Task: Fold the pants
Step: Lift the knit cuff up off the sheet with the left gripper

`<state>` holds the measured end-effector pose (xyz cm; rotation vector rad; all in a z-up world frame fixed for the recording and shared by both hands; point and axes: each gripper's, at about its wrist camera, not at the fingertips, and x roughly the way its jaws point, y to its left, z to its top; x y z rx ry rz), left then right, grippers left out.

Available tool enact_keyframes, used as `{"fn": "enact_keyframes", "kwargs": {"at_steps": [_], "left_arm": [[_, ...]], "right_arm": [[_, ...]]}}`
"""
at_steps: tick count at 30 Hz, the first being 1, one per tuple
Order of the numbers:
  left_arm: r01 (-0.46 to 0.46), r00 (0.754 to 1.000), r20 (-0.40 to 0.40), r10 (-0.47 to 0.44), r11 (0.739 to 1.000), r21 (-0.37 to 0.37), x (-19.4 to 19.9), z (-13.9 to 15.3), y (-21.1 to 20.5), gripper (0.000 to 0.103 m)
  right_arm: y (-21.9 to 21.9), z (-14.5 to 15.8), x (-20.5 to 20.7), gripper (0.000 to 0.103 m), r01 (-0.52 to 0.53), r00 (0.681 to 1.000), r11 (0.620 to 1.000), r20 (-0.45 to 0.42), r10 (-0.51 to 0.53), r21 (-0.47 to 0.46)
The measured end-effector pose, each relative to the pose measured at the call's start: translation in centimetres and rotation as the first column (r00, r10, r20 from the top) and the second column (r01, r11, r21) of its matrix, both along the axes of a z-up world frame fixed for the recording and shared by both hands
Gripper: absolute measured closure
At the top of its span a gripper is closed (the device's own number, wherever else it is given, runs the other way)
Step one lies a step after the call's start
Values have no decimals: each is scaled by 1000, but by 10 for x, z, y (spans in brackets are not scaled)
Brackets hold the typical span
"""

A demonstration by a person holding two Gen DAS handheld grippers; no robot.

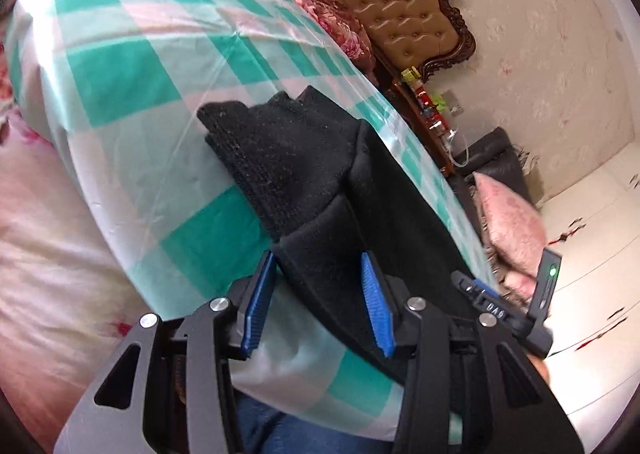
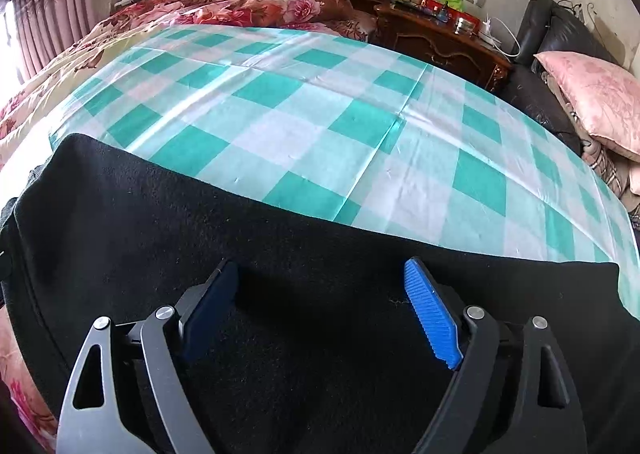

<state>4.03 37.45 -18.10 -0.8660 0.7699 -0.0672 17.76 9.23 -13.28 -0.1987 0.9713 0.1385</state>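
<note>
Pants [image 1: 304, 174]: black, lying across the checked sheet [image 1: 132, 66] at the near edge.
Left gripper [image 1: 320, 266]: pads half apart, astride a raised fold (likely to pinch it).
Right gripper [image 2: 320, 278]: wide apart over flat cloth, gripping nothing.

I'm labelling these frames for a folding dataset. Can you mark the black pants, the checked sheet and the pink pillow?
black pants [image 2: 280, 254]: right wrist view, flat fabric ahead of the fingers.
checked sheet [image 2: 320, 102]: right wrist view, middle of the spread cloth.
pink pillow [image 2: 600, 94]: right wrist view, its face.
</note>
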Motion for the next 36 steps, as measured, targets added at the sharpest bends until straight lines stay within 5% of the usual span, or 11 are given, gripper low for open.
{"fn": "enact_keyframes", "kwargs": {"at_steps": [5, 11, 20, 23, 30, 35, 36], "left_arm": [[-16, 1000, 21, 19, 995, -103, 3, -8, 3, 49], [-34, 999, 28, 39, 985, -168, 2, -16, 17, 71], [-16, 996, 80, 28, 989, -149, -5, 10, 13, 79], [-12, 995, 98, 27, 988, -152, -5, 19, 11, 80], [-21, 994, 105, 40, 984, -174, -1, 28, 9, 80], [-48, 994, 88, 66, 980, -191, -2, 24, 7, 78], [-67, 994, 66, 82, 977, -201, -3, 19, 9, 65]], "right_arm": [[1, 0, 0, 21, 0, 1000, 1000, 3, -1, 4], [1, 1, 0, 21, 2, 1000, 1000, 4, -2, 3], [4, 4, 0, 20, 1, 1000, 1000, -2, -1, -11], [3, 17, -3, 27, 1, 1000, 999, 12, -2, 47], [72, 32, 3, 53, -228, 972, 960, -21, 234, 161], [120, 9, 23, 55, -285, 955, 955, -58, 290, 80], [124, 4, 25, 55, -279, 958, 959, -56, 282, 54]]}}
